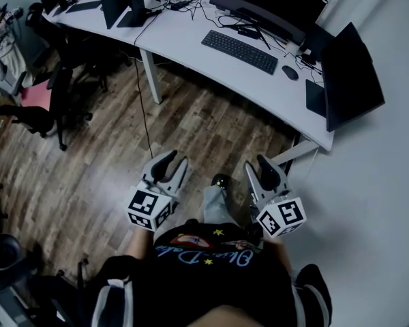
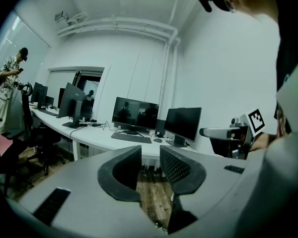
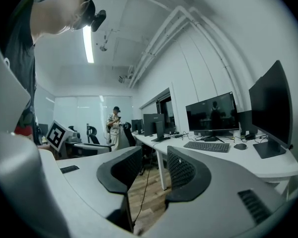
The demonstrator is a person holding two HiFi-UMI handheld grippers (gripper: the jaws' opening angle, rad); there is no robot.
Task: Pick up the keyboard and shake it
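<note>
fingers (image 3: 183,171): black, bumpy | floor (image 1: 191,128) below fingers: brown streaky wood | desk (image 1: 191,46) beyond fingers: white, smooth | keyboard (image 1: 239,51): black matt plastic

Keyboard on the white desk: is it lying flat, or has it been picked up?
Lying flat on the desk: the keyboard is untouched. The left gripper and right gripper are short of it, over the floor, jaws apart and empty.

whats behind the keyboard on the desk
Behind the keyboard stands a wide dark monitor, with black cables lying between them on the white desk. The monitor covers whatever lies behind it.
</note>
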